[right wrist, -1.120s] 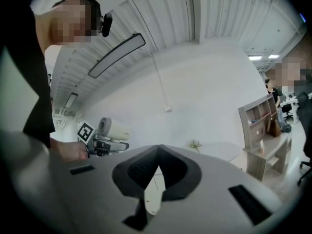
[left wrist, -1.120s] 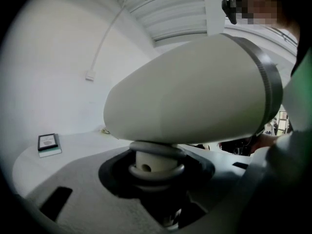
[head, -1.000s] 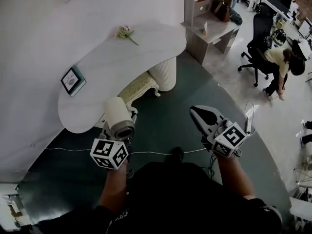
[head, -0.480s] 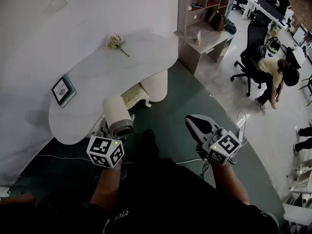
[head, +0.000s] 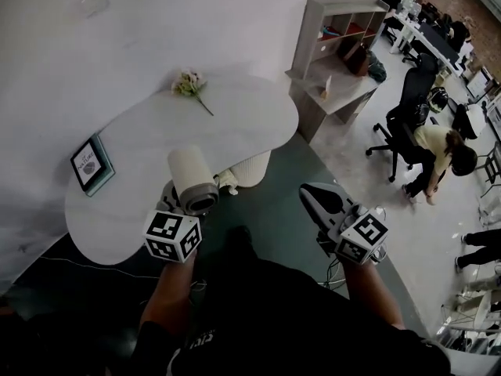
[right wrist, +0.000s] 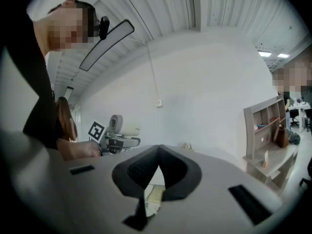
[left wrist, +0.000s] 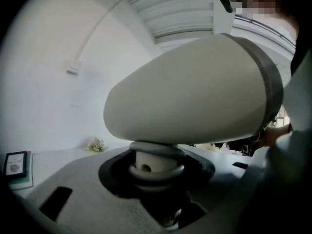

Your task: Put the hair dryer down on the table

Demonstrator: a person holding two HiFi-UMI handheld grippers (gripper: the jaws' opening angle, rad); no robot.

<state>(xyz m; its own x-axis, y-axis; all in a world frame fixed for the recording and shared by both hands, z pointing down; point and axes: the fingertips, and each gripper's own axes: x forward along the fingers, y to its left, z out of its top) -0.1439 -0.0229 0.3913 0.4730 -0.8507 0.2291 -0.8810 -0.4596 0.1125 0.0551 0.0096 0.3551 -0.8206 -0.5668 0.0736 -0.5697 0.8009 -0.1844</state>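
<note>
The hair dryer [head: 192, 178] has a cream barrel with a grey band at its rear end. In the head view it hangs over the near edge of the white, rounded table [head: 243, 120]. My left gripper [head: 178, 200] is shut on its handle, and the barrel hides most of the jaws. In the left gripper view the barrel [left wrist: 195, 91] fills the upper frame, with the handle's neck [left wrist: 155, 165] held between the grey jaws of my left gripper [left wrist: 157, 184]. My right gripper [head: 311, 194] hovers over the dark floor to the right, shut and empty; its jaws [right wrist: 157, 155] meet at the tips.
A small flower bunch [head: 190, 84] lies at the table's far edge and a framed card [head: 91, 163] at its left end. A ribbed white pedestal [head: 252, 168] stands under the table. A grey shelf unit [head: 344, 45], an office chair [head: 407, 112] and a bending person [head: 442, 151] are at the right.
The view has moved closer to the table. The left gripper with the hair dryer now hangs over the table's near edge. Both grippers keep the same state.
</note>
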